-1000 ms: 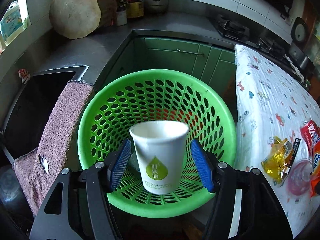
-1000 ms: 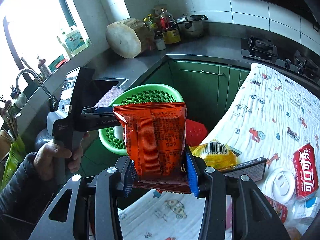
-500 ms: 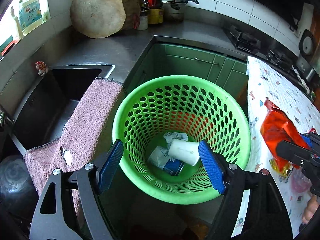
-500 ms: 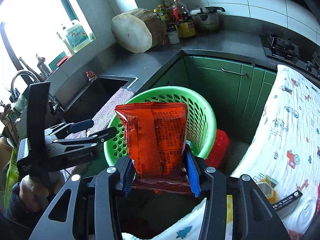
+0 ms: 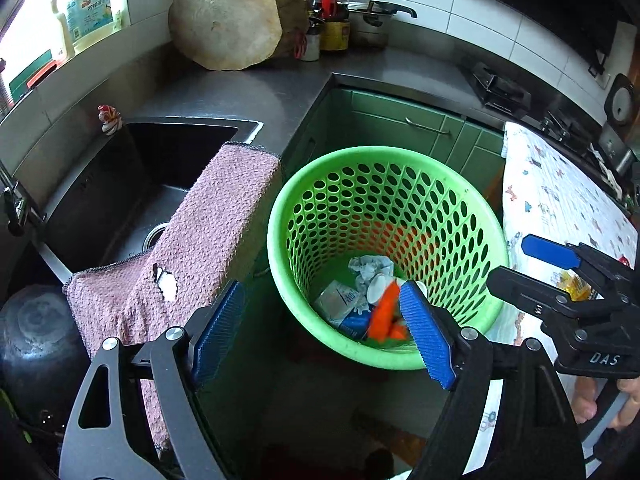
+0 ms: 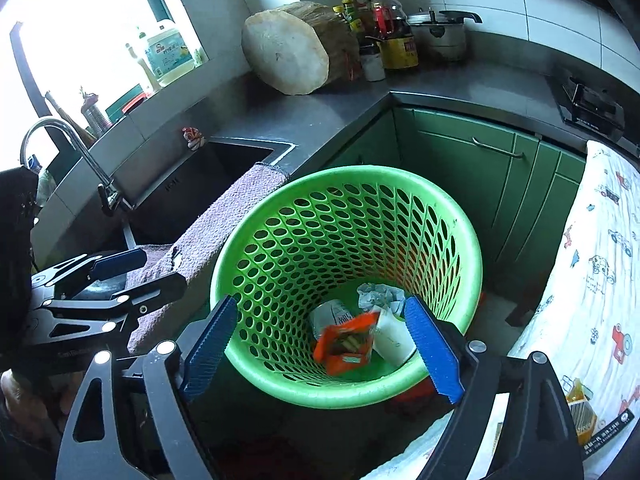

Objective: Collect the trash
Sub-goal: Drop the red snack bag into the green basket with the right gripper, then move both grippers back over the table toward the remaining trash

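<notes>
Grey steel counter [image 6: 320,120] wraps the corner of this kitchen, with green cabinet doors [image 6: 460,160] under it and a dark sink [image 5: 120,184] set into it; I see a pink towel [image 5: 208,248] draped over the sink's front edge. On the counter at the back lies a thick round wooden block [image 6: 288,54] on its side, beside bottles [image 6: 390,32] and a lidded metal pot [image 6: 440,36]. Down on the floor in front of the cabinets stands my green perforated basket [image 6: 460,240], and a table under a white cartoon-print cloth [image 6: 600,260] sits just to its right.

My right gripper [image 6: 320,352] hangs over the near rim of the basket; its jaws have just been opening and now stand wide, with nothing between the blue pads. The orange snack bag [image 6: 346,344] lies in the bottom of the basket, open end up, resting against the white paper cup [image 6: 394,338], with a small carton [image 6: 332,314] and a crumpled white wad [image 6: 376,294] behind them.

My left gripper [image 5: 320,328] sits off to the left of the basket, near the towel, its jaws also spread wide and having just been opening, holding nothing. From the left wrist view I can see a yellow wrapper [image 5: 576,284] lying on the cloth beyond the right gripper's arm
</notes>
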{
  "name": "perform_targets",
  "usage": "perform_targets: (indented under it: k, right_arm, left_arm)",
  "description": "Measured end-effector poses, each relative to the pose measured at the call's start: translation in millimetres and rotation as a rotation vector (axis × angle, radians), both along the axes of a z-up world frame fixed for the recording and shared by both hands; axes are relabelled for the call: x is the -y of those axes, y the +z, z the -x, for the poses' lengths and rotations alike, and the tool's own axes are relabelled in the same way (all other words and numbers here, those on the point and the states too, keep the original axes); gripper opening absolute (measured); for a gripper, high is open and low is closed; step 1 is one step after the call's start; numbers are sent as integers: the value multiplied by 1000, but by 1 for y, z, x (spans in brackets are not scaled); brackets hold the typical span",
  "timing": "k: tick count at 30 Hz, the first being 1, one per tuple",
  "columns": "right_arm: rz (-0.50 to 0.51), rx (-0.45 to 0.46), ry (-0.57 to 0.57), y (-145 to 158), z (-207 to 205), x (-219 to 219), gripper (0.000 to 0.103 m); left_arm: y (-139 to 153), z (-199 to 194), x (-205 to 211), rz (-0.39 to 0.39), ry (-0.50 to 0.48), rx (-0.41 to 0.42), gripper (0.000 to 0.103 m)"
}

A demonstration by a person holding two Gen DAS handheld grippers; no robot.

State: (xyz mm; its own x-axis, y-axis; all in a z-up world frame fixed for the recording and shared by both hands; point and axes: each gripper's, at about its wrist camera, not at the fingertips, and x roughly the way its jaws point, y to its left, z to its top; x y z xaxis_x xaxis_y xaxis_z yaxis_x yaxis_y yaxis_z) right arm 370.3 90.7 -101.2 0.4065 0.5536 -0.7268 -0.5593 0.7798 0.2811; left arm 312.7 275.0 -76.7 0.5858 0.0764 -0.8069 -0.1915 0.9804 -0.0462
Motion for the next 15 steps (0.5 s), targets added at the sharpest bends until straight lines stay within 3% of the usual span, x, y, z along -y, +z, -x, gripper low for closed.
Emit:
perform_targets:
  k: [7,15]
  right_arm:
    - [-1,38,11,17,37,31,87]
    - [16,72,-33,36,92,99,88]
  left_arm:
    - [6,5,19,15,-42,12,79]
    - [12,16,70,17,-115,25,79]
